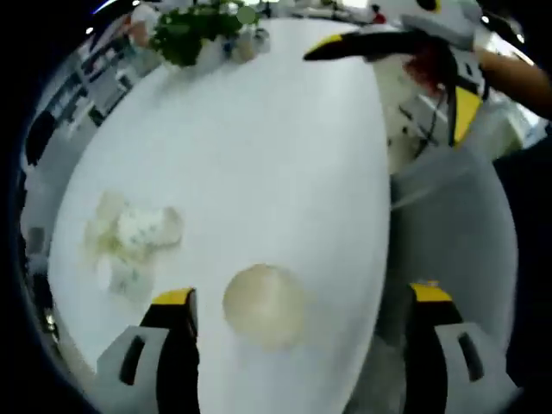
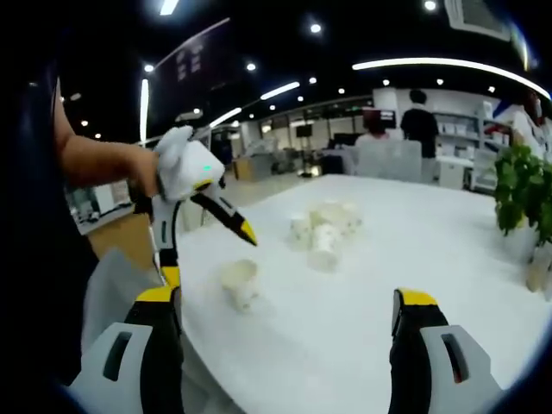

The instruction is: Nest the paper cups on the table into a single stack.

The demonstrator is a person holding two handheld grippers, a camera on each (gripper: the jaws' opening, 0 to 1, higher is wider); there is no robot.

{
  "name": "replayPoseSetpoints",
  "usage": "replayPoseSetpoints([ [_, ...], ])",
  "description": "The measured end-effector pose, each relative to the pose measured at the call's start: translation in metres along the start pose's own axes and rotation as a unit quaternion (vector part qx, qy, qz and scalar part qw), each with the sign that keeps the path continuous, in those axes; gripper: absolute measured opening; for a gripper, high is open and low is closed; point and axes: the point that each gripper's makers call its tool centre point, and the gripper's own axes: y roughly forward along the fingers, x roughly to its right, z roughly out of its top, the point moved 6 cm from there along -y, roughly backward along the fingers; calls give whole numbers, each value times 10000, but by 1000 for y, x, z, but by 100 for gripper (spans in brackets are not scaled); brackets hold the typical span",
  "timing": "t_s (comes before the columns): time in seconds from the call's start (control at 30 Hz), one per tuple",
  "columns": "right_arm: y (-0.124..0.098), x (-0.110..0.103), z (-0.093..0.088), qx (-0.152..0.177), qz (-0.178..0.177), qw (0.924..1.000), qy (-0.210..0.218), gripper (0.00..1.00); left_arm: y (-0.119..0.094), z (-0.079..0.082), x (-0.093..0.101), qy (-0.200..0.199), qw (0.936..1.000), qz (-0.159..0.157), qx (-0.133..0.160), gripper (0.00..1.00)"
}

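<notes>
Left gripper view, from left to right: a blurred cluster of pale paper cups [image 1: 131,237] lies on a smooth white round table [image 1: 259,147] at about nine o'clock; their number cannot be told here. At six o'clock one single paper cup [image 1: 264,305] sits between the spread, yellow-tipped jaws of the left gripper [image 1: 302,315], which touch nothing. At twelve o'clock a green leafy plant [image 1: 194,28] stands on the far edge. At one o'clock the right gripper [image 1: 405,73], grey with black and yellow jaws, hangs over the table edge, jaws apart and empty.

Right gripper view, from left to right: a person's bare forearm [image 2: 99,159] at nine o'clock holds the left gripper [image 2: 210,246], jaws parted above the single cup [image 2: 240,281], which lies tilted on the table [image 2: 362,328]. Near centre is the cluster [image 2: 323,228], roughly four or five cups, some tipped. The right gripper [image 2: 285,306] has jaws spread wide at six o'clock. The plant [image 2: 524,185] is at three o'clock
</notes>
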Motion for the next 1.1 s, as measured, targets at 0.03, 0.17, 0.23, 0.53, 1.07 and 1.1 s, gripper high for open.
replayPoseSetpoints([
  [0.03, 0, 0, 0, 5, 6, 10000, -7, 100, -5, 0, -5, -57, 9998, 52, 177, 99],
  [0.17, 2, 0, 2, -9, 22, 10000, -46, 100, -21, 0, -14, -326, 9972, 158, 649, 99],
  [0.23, 3, 1, 3, -20, 20, 10000, -68, 100, -29, -2, -19, -468, 9945, 240, 908, 99],
  [0.53, 7, 3, 14, 23, -15, 9999, -140, 100, -59, -35, -42, -1016, 9784, 627, 1690, 99],
  [1.07, 19, 12, 27, 33, -244, 9996, -127, 100, -110, -105, -65, -1817, 9176, 1541, 3181, 99],
  [1.1, 20, 12, 27, 24, -243, 9996, -119, 100, -111, -108, -65, -1884, 9141, 1577, 3225, 99],
])
